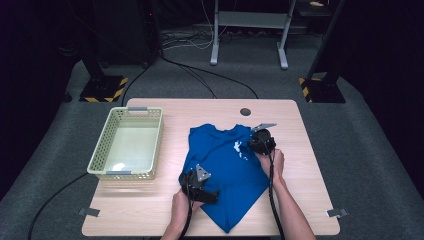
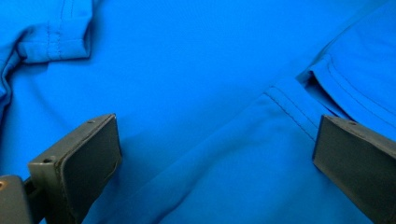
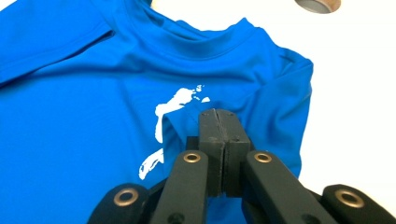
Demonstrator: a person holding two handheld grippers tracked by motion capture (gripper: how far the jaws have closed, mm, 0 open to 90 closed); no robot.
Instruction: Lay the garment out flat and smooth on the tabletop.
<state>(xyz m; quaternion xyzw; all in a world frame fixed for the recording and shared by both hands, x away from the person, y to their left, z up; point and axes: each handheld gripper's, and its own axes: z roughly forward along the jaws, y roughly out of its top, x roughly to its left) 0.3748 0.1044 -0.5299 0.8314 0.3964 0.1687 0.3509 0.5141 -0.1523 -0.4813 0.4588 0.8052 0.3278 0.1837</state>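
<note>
shirt: blue shirt [image 1: 227, 172] lies flat at frame center on the tabletop [image 1: 310, 165], collar toward the top, hem toward the bottom.
right gripper [image 1: 260, 142]: fingers pinched together on a fold of the shirt at its upper right.
left gripper [image 1: 200, 186]: fingers spread wide over the lower left cloth, gripping nothing.
basket [image 1: 150, 122]: left of the shirt.

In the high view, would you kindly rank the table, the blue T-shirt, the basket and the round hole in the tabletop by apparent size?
1. table
2. blue T-shirt and basket: the shirt looks somewhat larger, but the two are close enough that I would not rank them firmly.
3. round hole, clearly the smallest.
</note>
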